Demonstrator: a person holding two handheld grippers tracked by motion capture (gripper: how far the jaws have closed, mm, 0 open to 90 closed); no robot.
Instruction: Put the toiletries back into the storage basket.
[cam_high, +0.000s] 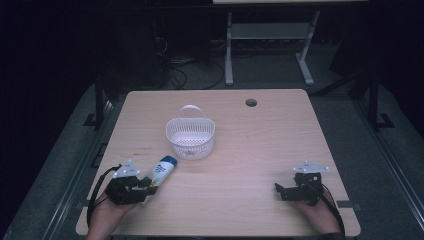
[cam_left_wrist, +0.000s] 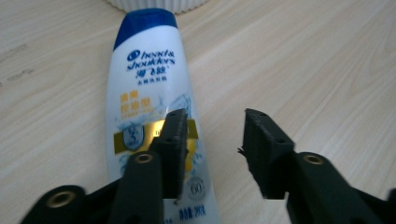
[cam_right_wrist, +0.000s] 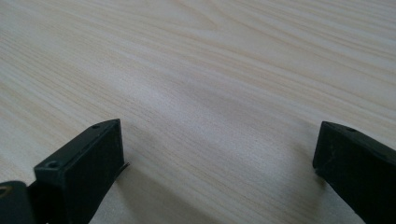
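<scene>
Shampoo bottle (cam_left_wrist: 149, 93) partly hidden behind a gripper jaw; basket (cam_left_wrist: 156, 4) cropped at the frame's top edge.

In the left gripper view, one black jaw covers part of the bottle's label, the bottle's base runs off the bottom edge, and the smallest print is too blurred to read. In the high view, the left gripper (cam_high: 148, 187) overlaps the bottle's lower end, both forearms are cut off at the bottom edge, and the room beyond the table (cam_high: 260, 150) is too dark to make out.

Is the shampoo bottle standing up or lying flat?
Lying flat: the shampoo bottle rests label-up on the table, blue cap toward the basket.
</scene>
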